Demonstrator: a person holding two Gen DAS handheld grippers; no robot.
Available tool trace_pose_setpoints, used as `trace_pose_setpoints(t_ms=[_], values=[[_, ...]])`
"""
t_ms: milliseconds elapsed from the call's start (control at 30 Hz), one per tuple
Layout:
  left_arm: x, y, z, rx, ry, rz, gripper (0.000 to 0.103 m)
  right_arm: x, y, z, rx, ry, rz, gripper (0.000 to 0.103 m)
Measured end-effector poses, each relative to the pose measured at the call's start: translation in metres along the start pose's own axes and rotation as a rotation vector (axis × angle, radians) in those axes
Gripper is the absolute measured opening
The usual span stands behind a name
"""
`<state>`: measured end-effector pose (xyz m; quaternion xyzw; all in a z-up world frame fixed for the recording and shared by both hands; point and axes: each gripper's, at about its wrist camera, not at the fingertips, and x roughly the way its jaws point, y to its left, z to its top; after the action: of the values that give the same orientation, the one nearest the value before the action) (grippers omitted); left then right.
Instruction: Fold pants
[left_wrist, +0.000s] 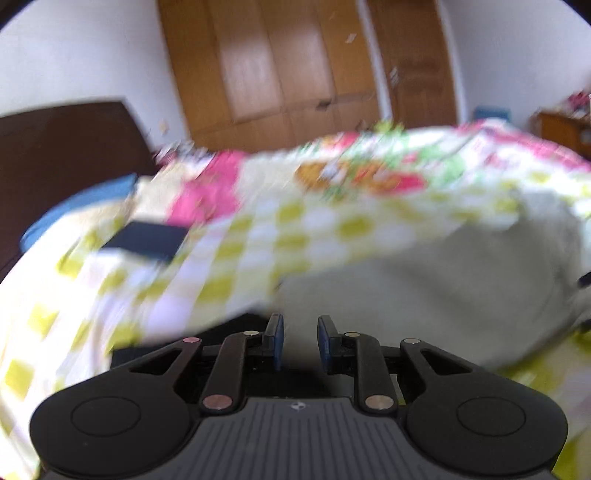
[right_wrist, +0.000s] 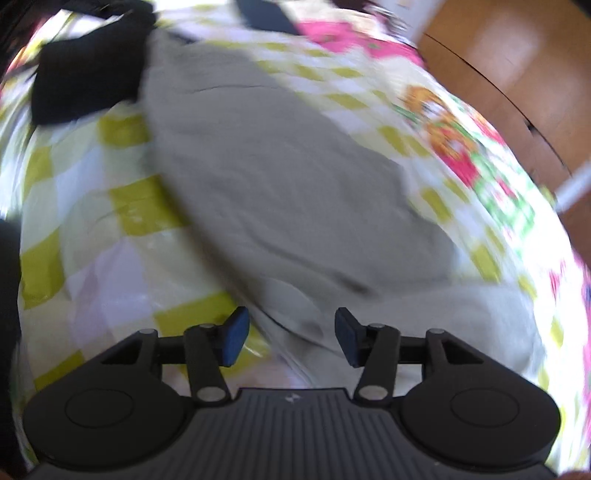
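Both hand-held grippers, left (left_wrist: 300, 338) and right (right_wrist: 291, 336), parted over grey pants (right_wrist: 280, 184); nothing clamped

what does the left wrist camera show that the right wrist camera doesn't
Only the left wrist view: a dark brown headboard, a blue pillow and white walls.

Only the right wrist view: a black garment lying at the far end of the grey pants.

Both: the grey pants, the checked floral bedspread, the wooden wardrobe, a dark flat item on the bed, and each view's own claw, left claw and right claw, gripping nothing.
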<state>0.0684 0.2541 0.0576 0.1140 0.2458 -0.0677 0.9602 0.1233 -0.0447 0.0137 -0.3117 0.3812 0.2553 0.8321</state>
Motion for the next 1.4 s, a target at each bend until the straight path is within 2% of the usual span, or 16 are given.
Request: trace_pose_setpoints(t_ms=[67, 267, 400, 467, 533, 633, 700, 733, 767, 833, 967, 1067, 1133, 1233, 1333, 1400], values=[[0.005, -0.026, 0.010, 0.030, -0.017, -0.065, 0.036, -0.008, -0.026, -0.009, 0.127, -0.003, -0.027, 0.051], [0.050, -0.113, 0.015, 0.037, 0.079, -0.303, 0.036, 0.000, -0.143, -0.035, 0.605, 0.006, -0.119, 0.054], [0.064, -0.170, 0.022, 0.049, 0.094, -0.437, 0.037, 0.029, -0.209, -0.019, 0.784, -0.032, -0.127, 0.054], [0.069, -0.195, 0.023, 0.061, 0.108, -0.483, 0.037, 0.054, -0.240, -0.001, 0.883, -0.031, -0.118, 0.061], [0.075, -0.214, 0.021, 0.062, 0.123, -0.508, 0.037, 0.082, -0.266, 0.012, 0.987, -0.032, -0.109, 0.063], [0.081, -0.233, 0.015, 0.075, 0.147, -0.520, 0.037, 0.137, -0.296, 0.023, 1.086, 0.075, -0.196, 0.066], [0.083, -0.239, 0.010, 0.088, 0.157, -0.522, 0.037, 0.154, -0.298, 0.018, 1.080, 0.099, -0.245, 0.053], [0.082, -0.241, 0.009, 0.101, 0.156, -0.515, 0.037, 0.154, -0.300, 0.013, 1.086, 0.093, -0.269, 0.026], [0.083, -0.242, 0.008, 0.115, 0.153, -0.511, 0.037, 0.149, -0.303, 0.004, 1.125, 0.072, -0.255, 0.000], [0.083, -0.239, 0.008, 0.115, 0.152, -0.519, 0.037, 0.127, -0.310, -0.021, 1.215, 0.010, -0.172, 0.001], [0.082, -0.233, 0.011, 0.091, 0.158, -0.522, 0.037, 0.050, -0.312, -0.072, 1.293, -0.164, -0.096, 0.001], [0.078, -0.238, 0.014, 0.104, 0.154, -0.519, 0.037, -0.018, -0.301, -0.121, 1.383, -0.315, -0.048, 0.001], [0.076, -0.245, 0.015, 0.116, 0.158, -0.522, 0.037, -0.053, -0.287, -0.158, 1.435, -0.384, -0.050, 0.001], [0.073, -0.261, 0.016, 0.157, 0.165, -0.534, 0.037, -0.081, -0.262, -0.218, 1.528, -0.395, -0.083, 0.001], [0.071, -0.280, 0.019, 0.201, 0.173, -0.558, 0.037, -0.084, -0.242, -0.264, 1.599, -0.346, -0.113, 0.002], [0.068, -0.295, 0.022, 0.247, 0.172, -0.569, 0.037, -0.080, -0.233, -0.288, 1.658, -0.348, -0.107, 0.002]])
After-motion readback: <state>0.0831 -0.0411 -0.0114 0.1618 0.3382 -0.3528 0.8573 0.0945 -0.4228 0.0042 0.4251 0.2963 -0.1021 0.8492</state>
